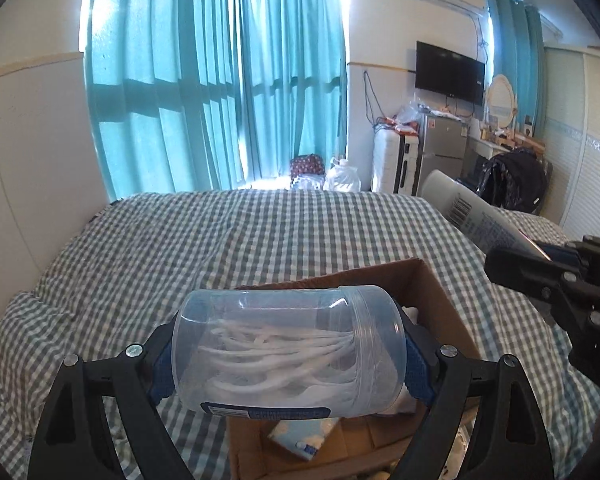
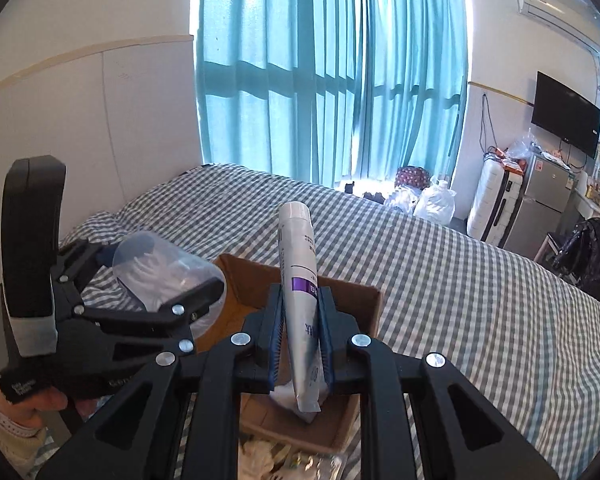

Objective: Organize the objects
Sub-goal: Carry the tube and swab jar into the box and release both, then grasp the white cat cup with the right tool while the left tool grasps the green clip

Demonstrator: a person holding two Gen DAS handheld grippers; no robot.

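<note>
Your left hand-held gripper [image 1: 288, 356] clamps a clear plastic jar of white floss picks [image 1: 286, 350] above the open brown cardboard box [image 1: 432, 292]; your right hand-held gripper [image 2: 300, 344] pinches a white squeeze tube [image 2: 302, 300] over that box.

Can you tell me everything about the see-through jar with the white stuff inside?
The clear plastic jar lies sideways, clamped end to end by the left gripper with its blue pads. It has a ribbed lid on one end, a blue label underneath, and looks full of thin white pieces. It is held in the air above the cardboard box on the checked bed.
</note>
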